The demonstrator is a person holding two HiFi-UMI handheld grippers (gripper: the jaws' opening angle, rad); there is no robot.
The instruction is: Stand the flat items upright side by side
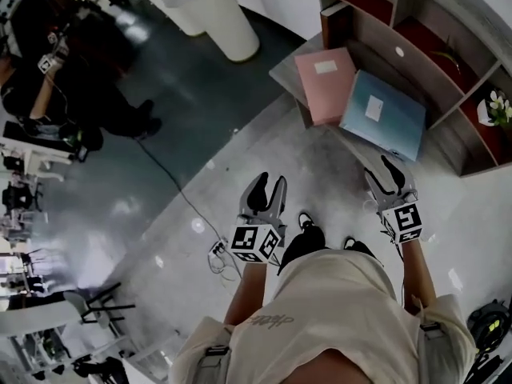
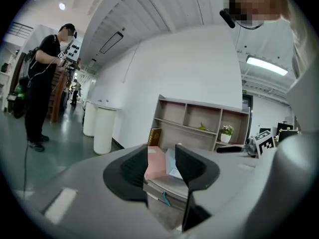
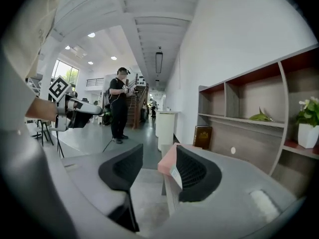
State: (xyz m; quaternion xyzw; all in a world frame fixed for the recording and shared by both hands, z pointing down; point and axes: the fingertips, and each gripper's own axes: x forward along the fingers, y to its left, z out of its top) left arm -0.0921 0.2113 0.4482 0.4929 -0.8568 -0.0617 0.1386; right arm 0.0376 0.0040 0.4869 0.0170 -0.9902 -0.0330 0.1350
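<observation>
A pink folder and a light blue folder lie flat, side by side, on a low grey cabinet in front of a wooden shelf unit. My left gripper hovers above the floor short of the cabinet, open and empty. My right gripper is open near the blue folder's near edge, apart from it. Through the open left gripper I see the pink folder and the blue folder beyond. Past the open right gripper shows the pink folder's edge.
A brown book stands in the shelf's left compartment; a white potted plant sits at the right. Two white cylinders stand beyond the cabinet. A person stands at far left. A cable runs over the floor.
</observation>
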